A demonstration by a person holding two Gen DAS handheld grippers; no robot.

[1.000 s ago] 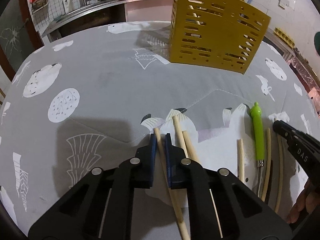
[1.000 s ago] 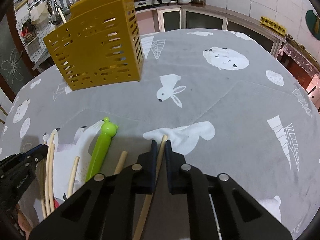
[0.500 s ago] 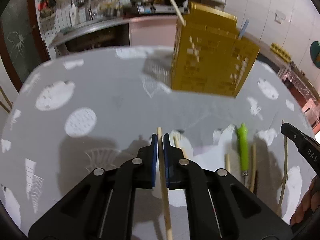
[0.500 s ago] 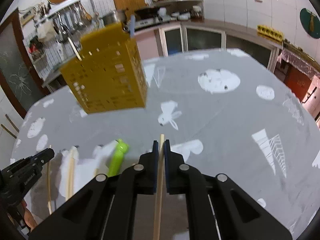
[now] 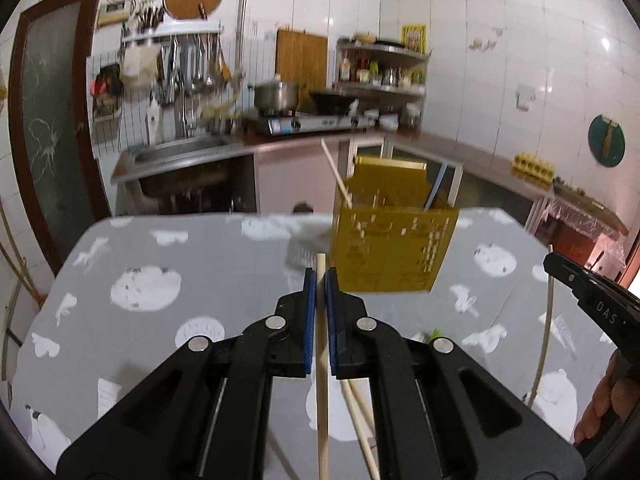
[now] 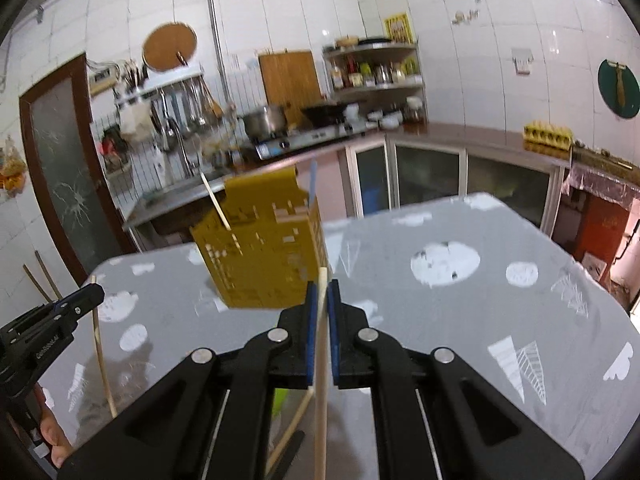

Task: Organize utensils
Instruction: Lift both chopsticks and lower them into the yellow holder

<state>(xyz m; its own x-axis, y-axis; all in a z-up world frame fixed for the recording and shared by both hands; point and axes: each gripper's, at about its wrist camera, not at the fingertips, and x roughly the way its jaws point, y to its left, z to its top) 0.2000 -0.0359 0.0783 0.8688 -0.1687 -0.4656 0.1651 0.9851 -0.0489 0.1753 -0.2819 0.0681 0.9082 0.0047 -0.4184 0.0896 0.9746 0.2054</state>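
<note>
Chopsticks: left gripper (image 5: 320, 276) jaws closed on one (image 5: 322, 400), right gripper (image 6: 323, 288) likewise (image 6: 320, 400), both short of the yellow holder (image 5: 390, 248); thin grip, long overhang, sticks may swivel and miss the holder's mouth

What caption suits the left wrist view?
Left tongs clamp a wooden chopstick, facing the yellow holder.

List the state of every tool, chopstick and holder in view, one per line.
Left tool: shut on a pale wooden chopstick, lifted off the table.
Right tool: shut on another wooden chopstick, also lifted.
Yellow perforated plastic utensil holder: upright on the grey patterned tablecloth, a stick leaning out.
</note>
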